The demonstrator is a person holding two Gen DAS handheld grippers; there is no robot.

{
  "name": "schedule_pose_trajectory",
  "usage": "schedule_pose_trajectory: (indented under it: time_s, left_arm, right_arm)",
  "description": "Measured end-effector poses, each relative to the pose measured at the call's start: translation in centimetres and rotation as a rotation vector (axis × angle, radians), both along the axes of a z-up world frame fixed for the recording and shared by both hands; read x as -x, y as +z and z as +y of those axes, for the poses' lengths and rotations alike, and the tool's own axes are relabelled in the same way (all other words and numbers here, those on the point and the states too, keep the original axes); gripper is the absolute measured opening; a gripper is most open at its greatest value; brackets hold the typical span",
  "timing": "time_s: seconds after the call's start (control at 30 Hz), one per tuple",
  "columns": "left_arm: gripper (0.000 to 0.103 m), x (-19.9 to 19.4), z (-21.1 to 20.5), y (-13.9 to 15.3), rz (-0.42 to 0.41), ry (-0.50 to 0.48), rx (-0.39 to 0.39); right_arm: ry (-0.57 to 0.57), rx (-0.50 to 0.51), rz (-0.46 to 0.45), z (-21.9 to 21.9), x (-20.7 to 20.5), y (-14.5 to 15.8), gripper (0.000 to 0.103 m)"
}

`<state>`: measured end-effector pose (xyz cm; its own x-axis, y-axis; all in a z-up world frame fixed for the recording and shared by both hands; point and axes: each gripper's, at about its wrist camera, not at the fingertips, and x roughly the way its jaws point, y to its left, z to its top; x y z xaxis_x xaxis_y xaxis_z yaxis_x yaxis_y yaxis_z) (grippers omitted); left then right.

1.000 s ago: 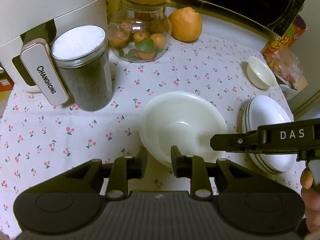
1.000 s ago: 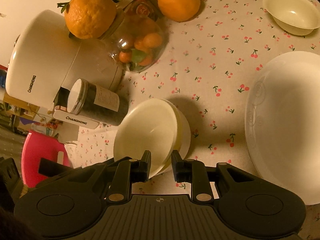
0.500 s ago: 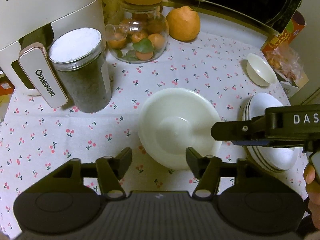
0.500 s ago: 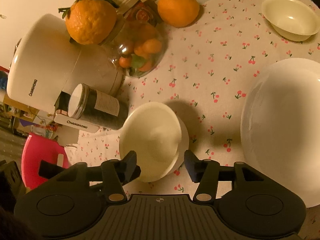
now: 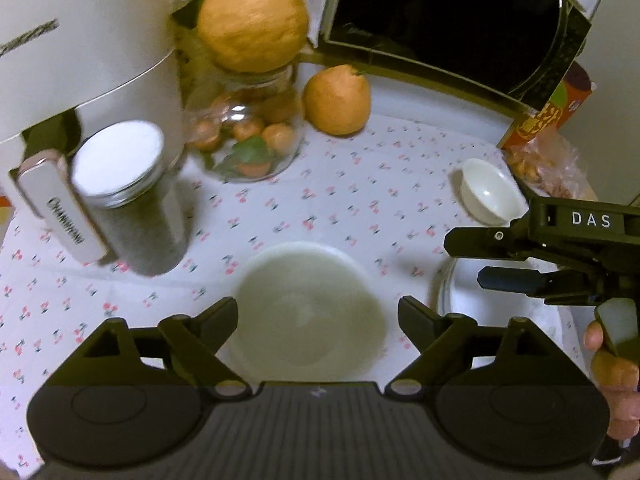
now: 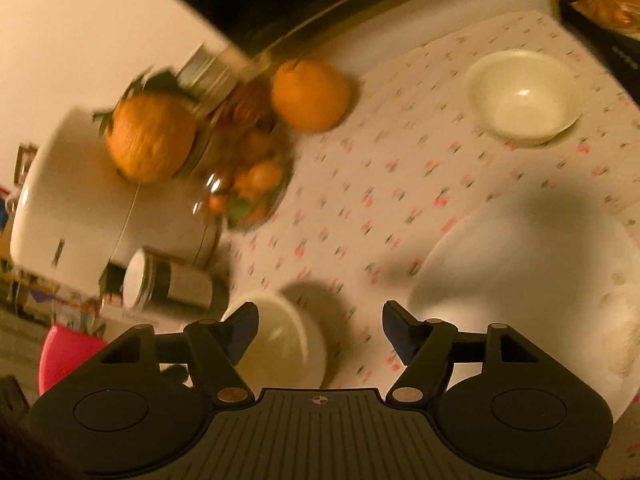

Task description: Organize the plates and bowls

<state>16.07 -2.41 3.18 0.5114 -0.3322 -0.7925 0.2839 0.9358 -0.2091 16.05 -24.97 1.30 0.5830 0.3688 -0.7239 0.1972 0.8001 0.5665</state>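
A stack of white bowls (image 5: 308, 308) sits on the cherry-print cloth in front of my left gripper (image 5: 318, 314), which is open and empty just above its near rim. The stack shows in the right wrist view (image 6: 280, 344) at the lower left, beside my right gripper (image 6: 320, 322), also open and empty. A stack of white plates (image 5: 500, 304) lies to the right, large in the right wrist view (image 6: 540, 292). A small white bowl (image 5: 490, 192) stands alone at the far right, also in the right wrist view (image 6: 524, 96). The right gripper (image 5: 520, 260) hovers over the plates.
A white Changhong appliance (image 5: 80, 40) and a dark jar with a white lid (image 5: 128, 196) stand at the left. A glass jar of small oranges (image 5: 248, 136) with a large orange on top, a loose orange (image 5: 336, 100), a microwave (image 5: 452, 12) and snack bags (image 5: 548, 148) line the back.
Both grippers have opened and let go of the white bowl, which now rests on the stack. Both have pulled back and up, and the right one has swung toward the plates.
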Motion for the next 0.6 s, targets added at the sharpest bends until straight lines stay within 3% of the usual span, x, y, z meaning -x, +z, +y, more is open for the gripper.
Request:
schedule_pose_trajectory:
  time_s: [0.4,0.6]
  left_arm:
    - [0.1,-1.7,-6.4,1.1,-0.065,-0.007,0.028]
    - [0.102,-3.6,-10.4,0.8,-0.082,-0.009,0.024]
  right_arm:
    - [-0.13,-0.049,-0.031,-7.3,0.1,-0.2,0.074]
    - [-0.235,-0.131,-0.053,-11.5,-0.3,-1.5,0.077]
